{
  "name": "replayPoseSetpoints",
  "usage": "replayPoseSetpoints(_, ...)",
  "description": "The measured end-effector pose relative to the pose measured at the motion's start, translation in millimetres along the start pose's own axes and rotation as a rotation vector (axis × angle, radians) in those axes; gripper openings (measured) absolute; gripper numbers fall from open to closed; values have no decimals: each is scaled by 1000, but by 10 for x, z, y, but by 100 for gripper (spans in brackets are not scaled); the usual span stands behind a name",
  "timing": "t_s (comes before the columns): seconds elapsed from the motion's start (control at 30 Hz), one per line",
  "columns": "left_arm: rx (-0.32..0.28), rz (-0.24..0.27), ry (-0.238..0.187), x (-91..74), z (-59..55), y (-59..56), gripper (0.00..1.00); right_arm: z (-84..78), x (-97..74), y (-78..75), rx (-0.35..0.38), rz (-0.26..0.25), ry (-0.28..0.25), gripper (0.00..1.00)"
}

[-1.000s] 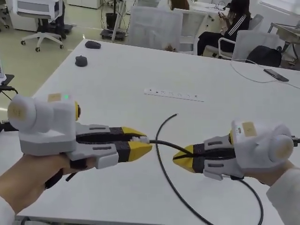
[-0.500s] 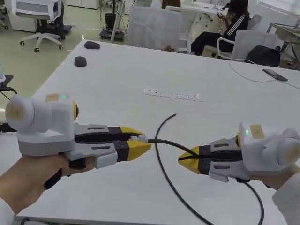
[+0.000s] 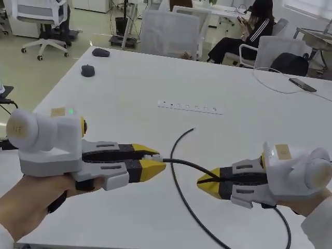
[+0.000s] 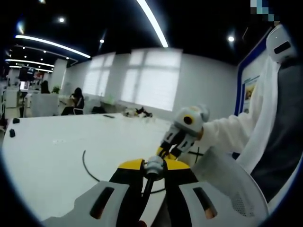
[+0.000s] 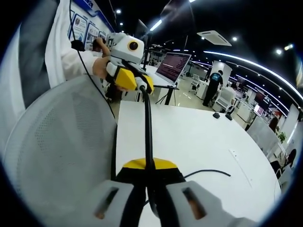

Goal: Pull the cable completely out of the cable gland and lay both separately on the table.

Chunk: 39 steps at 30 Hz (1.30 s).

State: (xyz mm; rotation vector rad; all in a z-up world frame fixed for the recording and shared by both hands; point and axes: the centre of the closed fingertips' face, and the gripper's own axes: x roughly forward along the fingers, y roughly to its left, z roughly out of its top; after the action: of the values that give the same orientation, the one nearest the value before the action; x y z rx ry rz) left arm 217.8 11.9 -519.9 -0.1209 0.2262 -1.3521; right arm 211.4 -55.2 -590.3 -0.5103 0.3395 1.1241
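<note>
Black cable point(image 3: 187, 163) (thin, looping) runs into grey cable gland point(image 4: 154, 165).

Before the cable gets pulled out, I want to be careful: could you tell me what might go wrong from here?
The cable gland sits at the very tips of the left gripper, so a hard tug might pop it free. The thin cable may slip through the right gripper. Its loose loop on the table could drag.
</note>
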Motion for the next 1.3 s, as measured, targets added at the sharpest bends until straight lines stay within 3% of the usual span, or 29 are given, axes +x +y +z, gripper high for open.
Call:
replayPoseSetpoints(0.27,17,-15,-22,0,53,-51,17,21,14,-11,28,-2,12,7)
replayPoseSetpoints(0.5,31,-16,-24,2,63,-67,17,315,50,-29,-25,-7,-25,14)
replayPoseSetpoints(0.63,50,-25,-9,17,37,-102,17,519,104,5,-56,13,-67,13)
replayPoseSetpoints(0.8,64,-32,2,22,16,-120,17,640,186,81,-96,42,-83,11)
replayPoseSetpoints(0.97,73,-41,13,27,-6,-149,17,628,223,103,-121,53,-73,5)
replayPoseSetpoints(1.3,74,-46,24,35,-30,-153,17,599,212,141,-123,52,-77,3)
